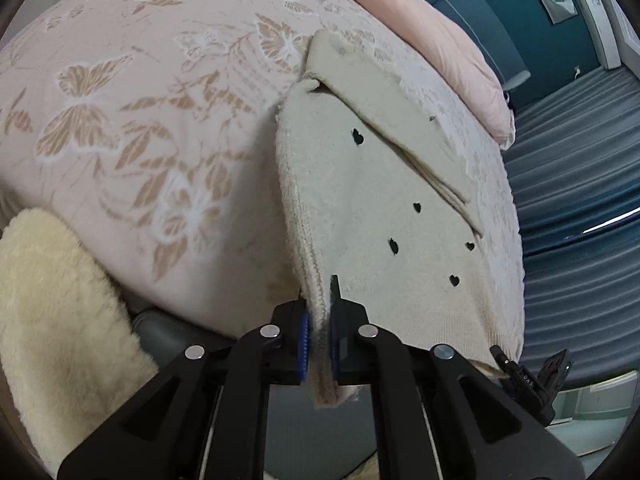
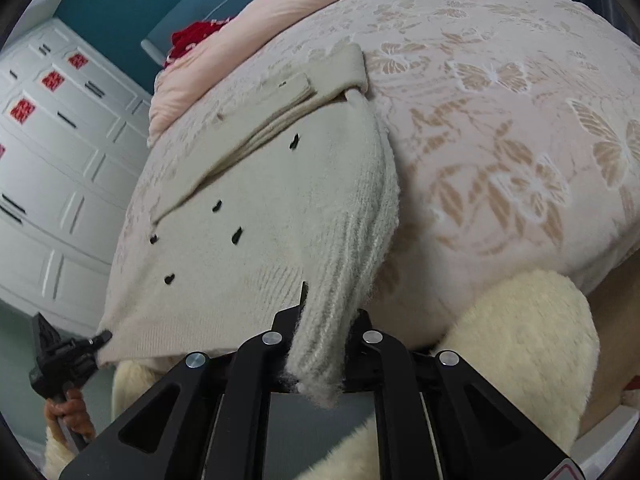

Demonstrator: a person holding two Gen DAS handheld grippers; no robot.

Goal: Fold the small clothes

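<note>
A small cream knitted sweater point(image 1: 380, 216) with little black heart marks lies on the bed, one sleeve folded across it. My left gripper point(image 1: 319, 320) is shut on the ribbed hem at one corner. My right gripper point(image 2: 324, 320) is shut on the ribbed hem of the sweater point(image 2: 256, 216) at the other corner. The right gripper also shows at the sweater's edge in the left wrist view point(image 1: 520, 376). The left gripper and the hand holding it show in the right wrist view point(image 2: 64, 356).
The bed has a pink bedspread point(image 1: 140, 120) with tan butterflies. A folded pink quilt point(image 1: 448, 40) lies at its far side. A fluffy cream fabric point(image 1: 60, 320) hangs near the bed's near edge. White cabinets point(image 2: 52, 160) and a teal wall stand behind.
</note>
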